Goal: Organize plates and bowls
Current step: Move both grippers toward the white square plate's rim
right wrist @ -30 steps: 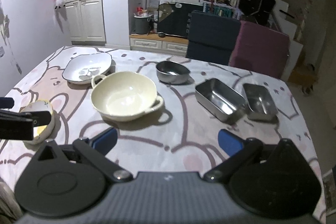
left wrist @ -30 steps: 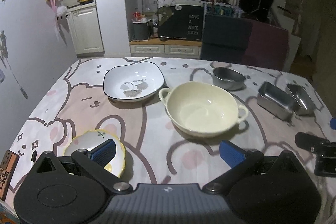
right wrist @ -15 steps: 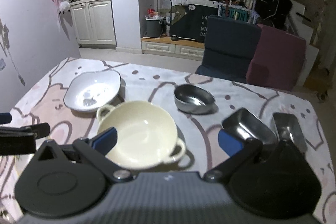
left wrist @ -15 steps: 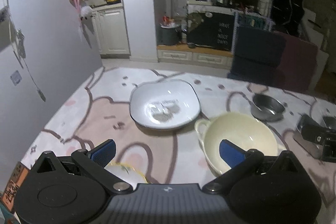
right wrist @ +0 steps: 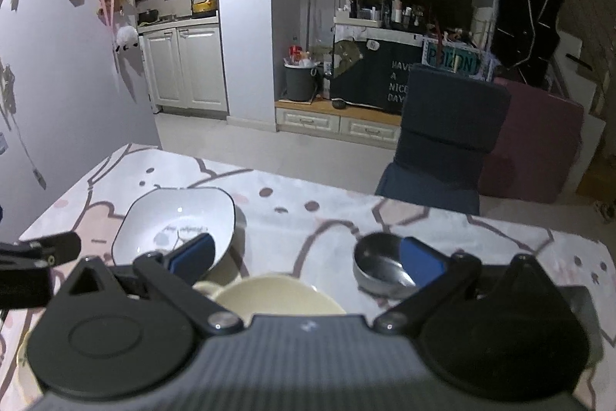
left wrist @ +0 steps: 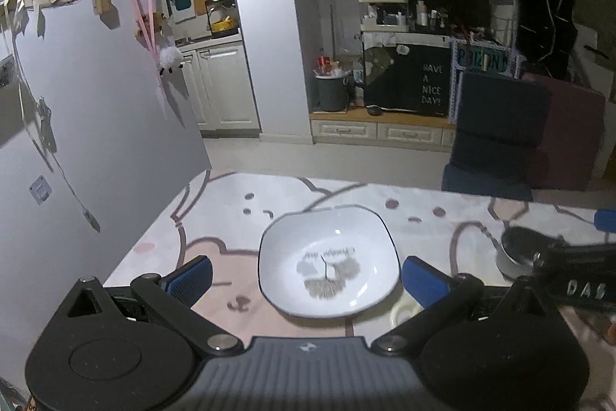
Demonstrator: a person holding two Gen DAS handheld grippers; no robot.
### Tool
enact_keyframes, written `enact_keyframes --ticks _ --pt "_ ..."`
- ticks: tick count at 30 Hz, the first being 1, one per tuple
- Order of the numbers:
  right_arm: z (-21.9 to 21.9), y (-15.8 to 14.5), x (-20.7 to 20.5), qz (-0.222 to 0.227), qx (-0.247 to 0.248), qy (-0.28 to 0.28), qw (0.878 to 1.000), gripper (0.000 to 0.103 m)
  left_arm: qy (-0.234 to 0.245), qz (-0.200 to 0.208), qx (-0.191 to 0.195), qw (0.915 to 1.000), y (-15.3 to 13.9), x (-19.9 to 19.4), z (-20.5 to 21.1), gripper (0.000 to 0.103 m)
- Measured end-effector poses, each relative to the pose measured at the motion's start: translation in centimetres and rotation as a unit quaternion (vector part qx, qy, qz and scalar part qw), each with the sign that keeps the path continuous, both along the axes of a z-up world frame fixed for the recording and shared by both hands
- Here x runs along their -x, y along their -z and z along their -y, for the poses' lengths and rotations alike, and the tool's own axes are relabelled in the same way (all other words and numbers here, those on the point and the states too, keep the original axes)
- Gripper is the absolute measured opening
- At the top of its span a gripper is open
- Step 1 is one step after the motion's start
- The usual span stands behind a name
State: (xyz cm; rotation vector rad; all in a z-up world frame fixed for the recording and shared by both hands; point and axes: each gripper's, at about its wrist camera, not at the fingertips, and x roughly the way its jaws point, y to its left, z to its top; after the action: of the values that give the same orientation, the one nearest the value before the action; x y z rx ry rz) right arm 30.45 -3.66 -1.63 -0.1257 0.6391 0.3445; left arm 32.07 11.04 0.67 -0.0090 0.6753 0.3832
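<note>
The left gripper (left wrist: 304,274) is spread wide and holds nothing; its blue-padded fingers (left wrist: 190,276) flank the near rim of the white squarish ceramic plate with a dark rim line and a grey tree print (left wrist: 327,260). That plate lies flat on the table covered by a pink-and-white cartoon-print cloth (left wrist: 215,218), and it serves as the landmark here. The right gripper (right wrist: 304,262) is likewise released and empty. It hangs to the right of the plate, above the cream round ceramic bowl with loop handles (right wrist: 277,295), which sits just right of and nearer than the plate. The small round stainless-steel bowl (right wrist: 379,268) stands farther right of the plate, beyond the cream bowl.

The risks are judgements. A shallow glazed rim offers little bite, so a pinch placed too near the edge could slip and drop the plate. Lifting it low could knock the cream bowl's handle close beside it. The two grippers work near each other and might collide. A dragged dish could bunch the cloth.
</note>
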Motion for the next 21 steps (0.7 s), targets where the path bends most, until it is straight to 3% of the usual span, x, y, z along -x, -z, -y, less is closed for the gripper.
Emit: enact_keyframes --ticks 12,14,21 --pt "-3.7 1.8 -5.7 0.044 -0.003 -0.005 0.999 0.103 -0.018 -0.012 0.032 0.9993 3.9 -7.3 -5.3 0.103" --pt "-4.6 2.2 -6.9 0.036 -0.012 -0.03 0.999 0.103 -0.026 -0.019 0.031 0.999 4.8 -8.2 -6.5 0.103" --pt "-6.9 4.1 -10.8 -0.016 -0.051 -0.023 0.998 0.103 -0.059 -0.051 0.052 0.9956 8.5 -10.9 -11.0 0.103"
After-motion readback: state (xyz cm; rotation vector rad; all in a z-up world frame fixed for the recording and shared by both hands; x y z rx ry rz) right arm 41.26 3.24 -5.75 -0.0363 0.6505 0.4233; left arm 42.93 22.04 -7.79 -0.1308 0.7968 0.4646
